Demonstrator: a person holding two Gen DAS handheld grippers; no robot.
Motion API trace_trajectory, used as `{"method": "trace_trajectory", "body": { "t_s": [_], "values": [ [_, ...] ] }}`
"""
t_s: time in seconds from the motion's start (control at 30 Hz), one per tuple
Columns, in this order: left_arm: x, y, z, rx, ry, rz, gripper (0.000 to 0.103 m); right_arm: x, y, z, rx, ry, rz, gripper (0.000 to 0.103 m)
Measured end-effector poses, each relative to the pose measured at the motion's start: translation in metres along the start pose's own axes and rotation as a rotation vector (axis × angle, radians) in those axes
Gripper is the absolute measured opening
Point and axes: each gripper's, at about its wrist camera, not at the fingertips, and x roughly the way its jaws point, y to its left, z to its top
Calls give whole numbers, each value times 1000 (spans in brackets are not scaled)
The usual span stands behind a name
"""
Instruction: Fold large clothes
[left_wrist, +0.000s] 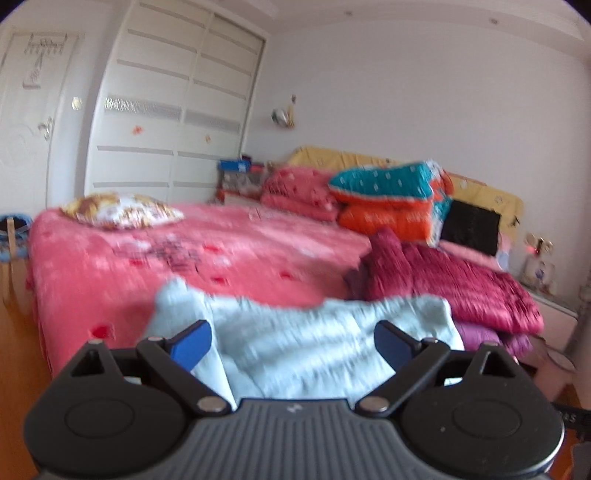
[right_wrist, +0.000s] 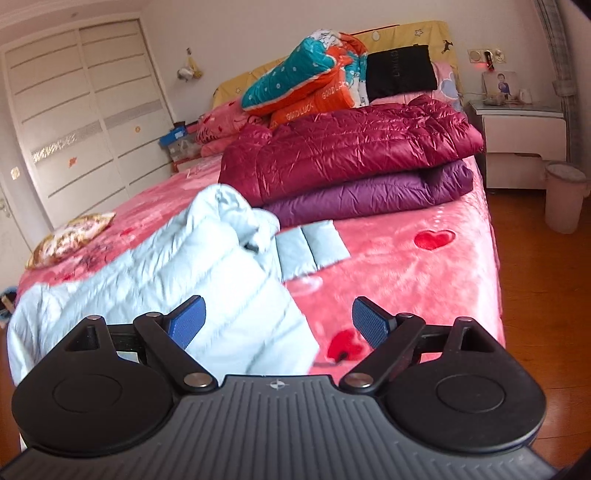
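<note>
In the left wrist view, the white wardrobe (left_wrist: 173, 107) fills the upper left of the frame, and below it a patterned pillow (left_wrist: 122, 210) lies on the far left edge of the bed's pink blanket (left_wrist: 221, 254). At the bottom centre the left tongs (left_wrist: 292, 341) stand spread wide, blue pads well apart, with nothing pinched; the pale blue padded jacket (left_wrist: 306, 332) lies rumpled on the blanket just beyond and between the pads, which do not press on it. The picture is blurred. To the right a maroon quilted coat (left_wrist: 450, 280) is folded on a purple one (left_wrist: 484, 332), and behind them sits a teal and orange quilt (left_wrist: 391, 195).

In the right wrist view, the pale blue padded jacket (right_wrist: 166, 266) sprawls across the lower left and middle of the frame, heaped up at its far end, with a flat part reaching right towards the centre. The right tongs (right_wrist: 277, 319) at the bottom centre are fully spread and hold nothing; the left pad stands over the jacket's near edge, the right pad over bare pink blanket (right_wrist: 424, 273). Further right and higher, the maroon quilted coat (right_wrist: 351, 151) rests on the purple one (right_wrist: 373, 195). At the far right a white nightstand (right_wrist: 524, 144) and a pale bin (right_wrist: 565, 195) stand on the wooden floor (right_wrist: 546, 314).
</note>
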Motion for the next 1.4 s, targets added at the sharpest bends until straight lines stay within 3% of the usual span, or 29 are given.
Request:
{"method": "trace_trajectory", "body": {
  "t_s": [0.37, 0.57, 0.87, 1.0, 1.17, 1.4],
  "values": [
    [-15, 2, -49, -51, 159, -10, 95, -12, 6, -11, -79, 23, 41, 103],
    [3, -7, -65, -33, 192, -27, 95, 15, -14, -20, -28, 75, 64, 103],
    [51, -20, -84, 3, 248, -24, 95, 47, -38, -6, 78, 87, 123, 103],
    [74, -18, -88, -37, 262, -36, 95, 62, -46, 2, 103, 90, 135, 103],
    [95, -11, -91, -99, 273, -92, 95, 84, -61, 12, 159, 115, 155, 103],
    [108, -5, -94, -203, 261, -189, 100, 123, -73, 21, 247, 168, 247, 103]
  ]
}}
